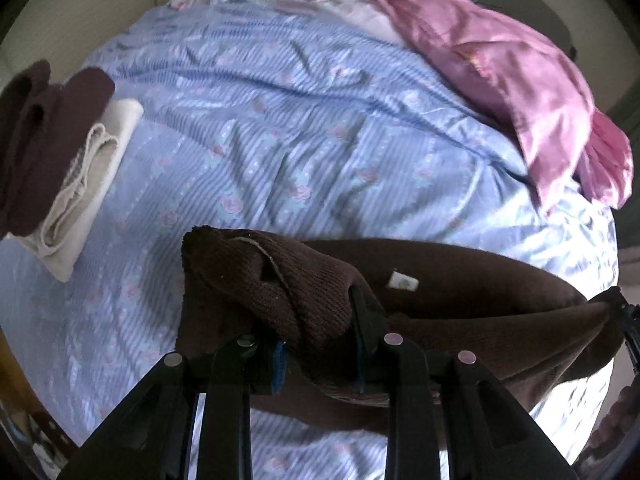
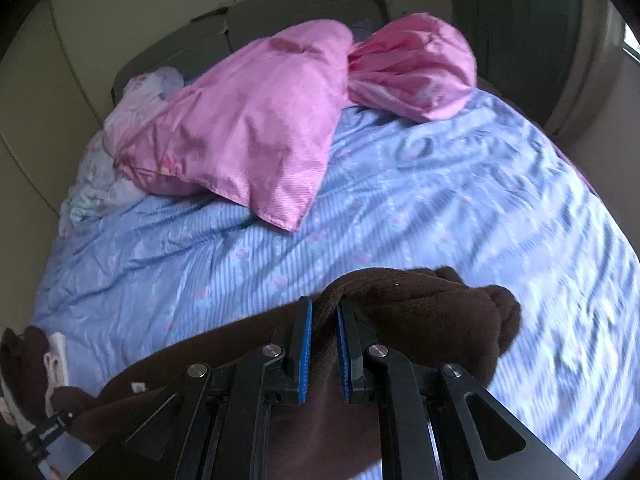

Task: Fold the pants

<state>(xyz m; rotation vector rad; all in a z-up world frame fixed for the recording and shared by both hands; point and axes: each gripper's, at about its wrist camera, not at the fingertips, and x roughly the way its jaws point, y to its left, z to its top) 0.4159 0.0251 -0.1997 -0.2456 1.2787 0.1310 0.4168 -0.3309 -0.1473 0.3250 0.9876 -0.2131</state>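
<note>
A: Any bins or baskets holding things?

B: None show. Everything lies on the bed's blue striped floral bedspread (image 1: 280, 128).

A: And the pants?

B: The brown pants (image 1: 460, 304) are dark, ribbed knit, stretched between the 2 grippers above the near part of the bedspread. A small white tag (image 1: 403, 281) shows on the inner side of the fabric. One bunched end flops over the left gripper (image 1: 320, 344); the other end bulges past the right gripper (image 2: 325, 344).

A: Fingers?

B: Both are clenched on cloth. The left gripper's fingers are mostly buried under knit folds, with fabric pinched between them. In the right wrist view, the blue pads (image 2: 305, 352) squeeze a ridge of the pants, with only that fabric between them.

A: What else is around?

B: 2 pink satin pillows (image 2: 248, 132) lie at the far side, next to crumpled pale floral bedding (image 2: 132, 104). To the left sits a stack of folded clothes (image 1: 60, 160), dark brown over cream, well apart from the pants. Nothing lies on the bedspread between that stack and the pillows.
</note>
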